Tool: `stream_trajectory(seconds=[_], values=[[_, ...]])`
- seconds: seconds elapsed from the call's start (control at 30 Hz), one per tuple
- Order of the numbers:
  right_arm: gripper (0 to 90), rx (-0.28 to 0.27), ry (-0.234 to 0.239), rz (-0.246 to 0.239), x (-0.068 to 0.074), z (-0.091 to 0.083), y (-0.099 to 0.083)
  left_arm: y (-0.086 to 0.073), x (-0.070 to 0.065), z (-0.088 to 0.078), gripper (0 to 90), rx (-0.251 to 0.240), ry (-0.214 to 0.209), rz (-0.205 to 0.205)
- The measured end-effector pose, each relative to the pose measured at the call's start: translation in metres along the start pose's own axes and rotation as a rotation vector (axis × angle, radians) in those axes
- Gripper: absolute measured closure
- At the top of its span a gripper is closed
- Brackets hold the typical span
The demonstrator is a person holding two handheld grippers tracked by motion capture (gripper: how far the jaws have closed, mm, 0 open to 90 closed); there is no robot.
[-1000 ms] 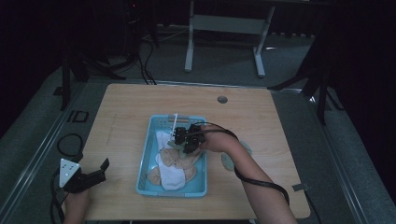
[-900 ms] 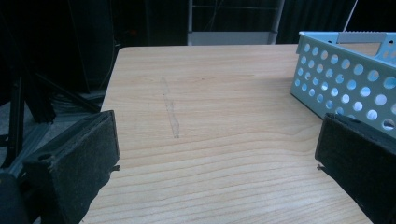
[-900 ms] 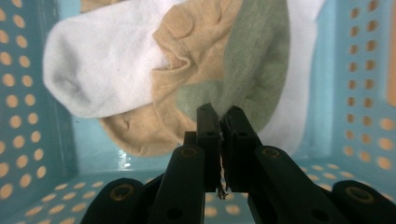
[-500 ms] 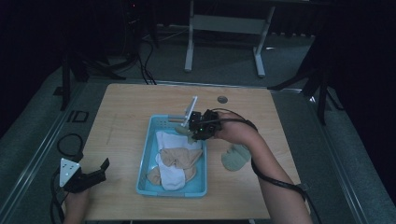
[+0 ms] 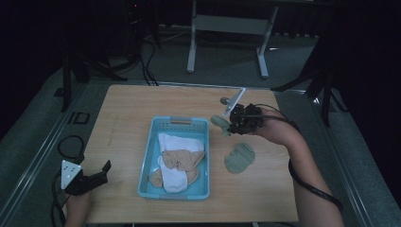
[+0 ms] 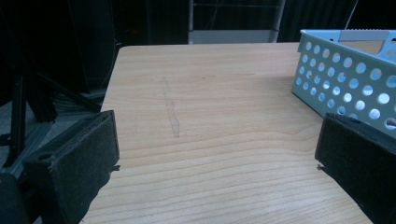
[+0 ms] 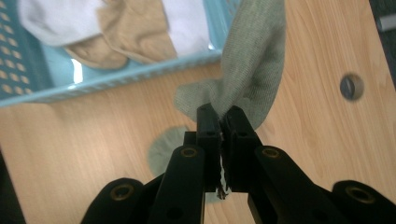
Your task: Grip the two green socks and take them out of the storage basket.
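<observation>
Wooden counter (image 5: 142, 109) under dim light: we're pinching a green sock (image 7: 254, 60) in our right gripper (image 5: 230, 124), dangling near the far-right corner by the blue basket (image 5: 179, 124). Our left gripper (image 5: 105, 166) is gaping wide, empty, near-left corner.

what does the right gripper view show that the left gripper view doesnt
Right gripper view: the right gripper shut on a grey-green sock, a second grey-green sock lying on the table below it, and white and tan socks inside the basket.

Left gripper view: the left gripper open over bare wood, with a faint streak.

Both: the blue basket and the wooden table.
</observation>
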State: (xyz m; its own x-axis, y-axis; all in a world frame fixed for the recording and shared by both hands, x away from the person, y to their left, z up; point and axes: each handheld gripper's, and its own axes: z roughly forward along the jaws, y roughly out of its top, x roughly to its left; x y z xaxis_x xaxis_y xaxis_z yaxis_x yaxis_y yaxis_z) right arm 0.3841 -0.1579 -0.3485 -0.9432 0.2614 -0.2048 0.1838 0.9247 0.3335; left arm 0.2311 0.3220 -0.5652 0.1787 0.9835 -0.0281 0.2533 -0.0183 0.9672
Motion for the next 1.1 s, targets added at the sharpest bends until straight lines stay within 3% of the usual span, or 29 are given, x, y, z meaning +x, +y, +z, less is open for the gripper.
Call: stream_trajectory(seconds=[0.37,0.63,0.83,1.1], values=[[86.4,0.045,0.029,0.087,-0.017,0.043,-0.028,0.000,0.000,0.000,0.0,0.000,-0.004,0.001],[86.4,0.066,0.020,0.150,-0.029,0.081,-0.044,0.000,0.000,-0.001,0.0,-0.001,-0.004,0.001],[86.4,0.102,0.026,0.180,-0.033,0.106,-0.052,0.000,0.000,-0.001,0.0,-0.001,-0.004,0.001],[84.8,0.110,0.045,0.203,-0.031,0.126,-0.057,0.000,0.000,-0.001,0.0,-0.002,-0.005,0.000]])
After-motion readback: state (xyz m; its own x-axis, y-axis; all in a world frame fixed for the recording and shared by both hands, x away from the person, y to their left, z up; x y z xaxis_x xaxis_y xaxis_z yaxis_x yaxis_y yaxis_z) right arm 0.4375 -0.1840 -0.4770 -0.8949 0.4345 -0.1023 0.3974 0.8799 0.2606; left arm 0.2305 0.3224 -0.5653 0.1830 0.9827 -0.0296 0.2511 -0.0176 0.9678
